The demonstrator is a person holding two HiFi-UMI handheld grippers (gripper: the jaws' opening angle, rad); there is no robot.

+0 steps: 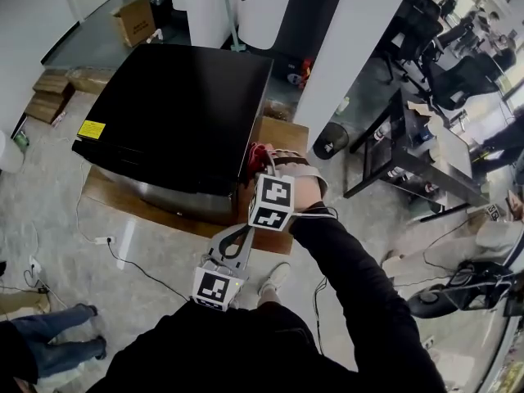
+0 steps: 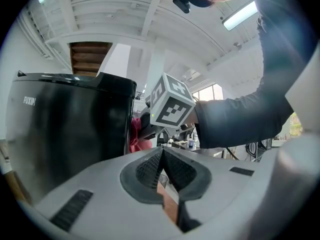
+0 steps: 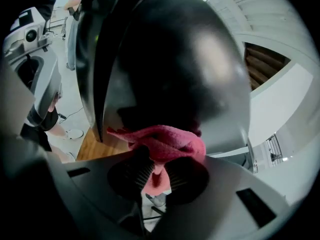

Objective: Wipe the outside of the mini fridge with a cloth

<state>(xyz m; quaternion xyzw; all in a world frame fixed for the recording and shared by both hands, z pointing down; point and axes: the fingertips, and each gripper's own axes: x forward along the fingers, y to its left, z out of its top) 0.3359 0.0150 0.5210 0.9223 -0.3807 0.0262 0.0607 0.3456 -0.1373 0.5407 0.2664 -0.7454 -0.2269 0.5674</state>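
The black mini fridge [image 1: 176,109] stands on a wooden board [image 1: 282,133]. My right gripper [image 1: 262,166], below its marker cube, is shut on a pink cloth [image 1: 257,154] and presses it against the fridge's right side wall. In the right gripper view the cloth [image 3: 162,144] bunches over the right gripper [image 3: 154,176], touching the glossy fridge wall [image 3: 165,59]. My left gripper [image 1: 242,236] hangs lower, near my body, apart from the fridge. In the left gripper view the left gripper [image 2: 162,159] is shut with nothing in it; the fridge [image 2: 65,134] and cloth [image 2: 136,134] lie beyond.
A white pillar [image 1: 352,47] and a black bin [image 1: 332,142] stand right of the fridge, with a dark desk [image 1: 393,158] beyond. Cardboard boxes [image 1: 135,19] sit behind it. A cable and plug strip [image 1: 102,240] lie on the floor. Someone's jeans-clad legs [image 1: 57,334] show at lower left.
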